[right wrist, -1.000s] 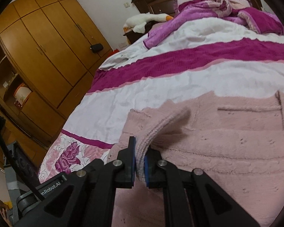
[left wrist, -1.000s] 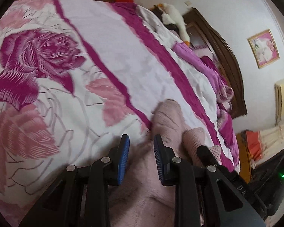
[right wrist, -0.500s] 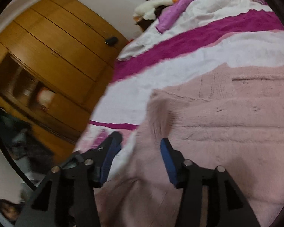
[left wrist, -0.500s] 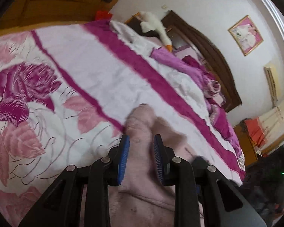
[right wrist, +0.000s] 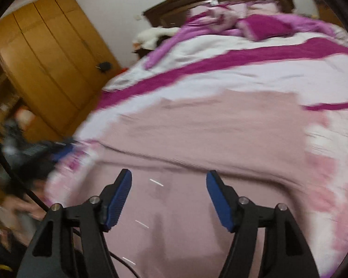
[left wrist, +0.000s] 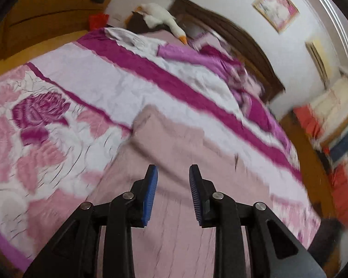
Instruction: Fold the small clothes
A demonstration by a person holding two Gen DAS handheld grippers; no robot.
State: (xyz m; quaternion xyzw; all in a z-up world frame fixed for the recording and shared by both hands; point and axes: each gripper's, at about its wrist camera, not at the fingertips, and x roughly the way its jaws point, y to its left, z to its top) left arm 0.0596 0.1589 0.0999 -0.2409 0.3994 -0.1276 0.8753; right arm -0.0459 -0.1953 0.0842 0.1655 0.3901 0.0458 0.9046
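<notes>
Right wrist view — pink garment [right wrist: 220,125] motion-blurred, near edge cut off.

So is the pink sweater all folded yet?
Partly. One sleeve already lies folded across the pink sweater on the bed. Nothing is in hand: the right gripper has just been opening its jaws, and the left gripper is empty too. Folding the body is left.

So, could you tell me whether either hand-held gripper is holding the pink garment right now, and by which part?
Neither. The left hand-held gripper and right hand-held gripper both stand open above the pink garment, nothing between their pads.
</notes>
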